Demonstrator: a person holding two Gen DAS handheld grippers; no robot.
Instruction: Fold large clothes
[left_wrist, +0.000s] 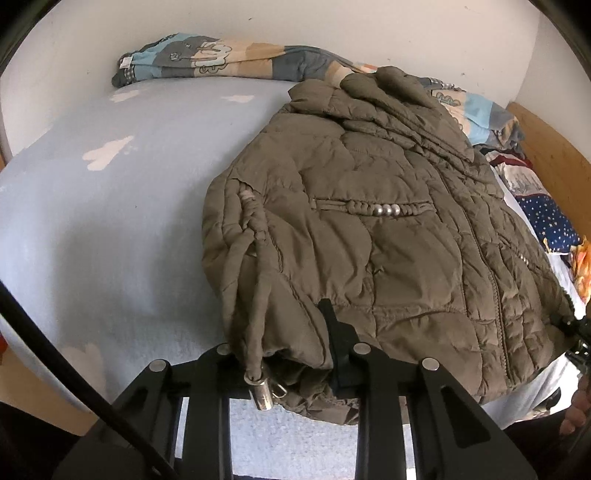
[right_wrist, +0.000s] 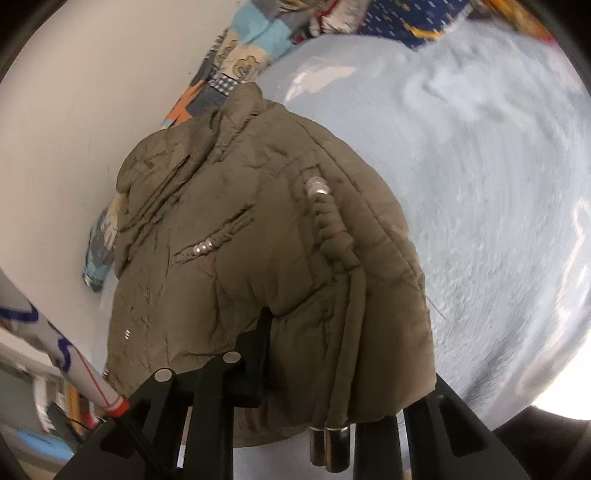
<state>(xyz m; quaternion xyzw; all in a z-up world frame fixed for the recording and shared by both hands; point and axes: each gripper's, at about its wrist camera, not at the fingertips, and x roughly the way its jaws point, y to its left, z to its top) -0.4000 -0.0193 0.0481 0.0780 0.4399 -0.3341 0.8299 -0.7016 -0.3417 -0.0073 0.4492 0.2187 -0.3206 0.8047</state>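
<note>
A brown quilted jacket (left_wrist: 369, 221) lies on a pale blue bed sheet (left_wrist: 110, 221), collar toward the wall. My left gripper (left_wrist: 295, 354) is shut on the jacket's bottom hem near one corner; a drawstring with a metal tip (left_wrist: 262, 395) hangs over it. In the right wrist view the jacket (right_wrist: 240, 240) fills the middle. My right gripper (right_wrist: 306, 362) is shut on the hem at the other corner; one black finger (right_wrist: 258, 350) shows on top, the other is hidden under fabric. Two metal cord ends (right_wrist: 328, 446) dangle there.
A patterned blanket (left_wrist: 207, 59) is bunched along the white wall (left_wrist: 332, 26). More colourful bedding (left_wrist: 546, 218) lies at the right by a wooden bed frame (left_wrist: 554, 147). The sheet (right_wrist: 480, 184) stretches wide to the right in the right wrist view.
</note>
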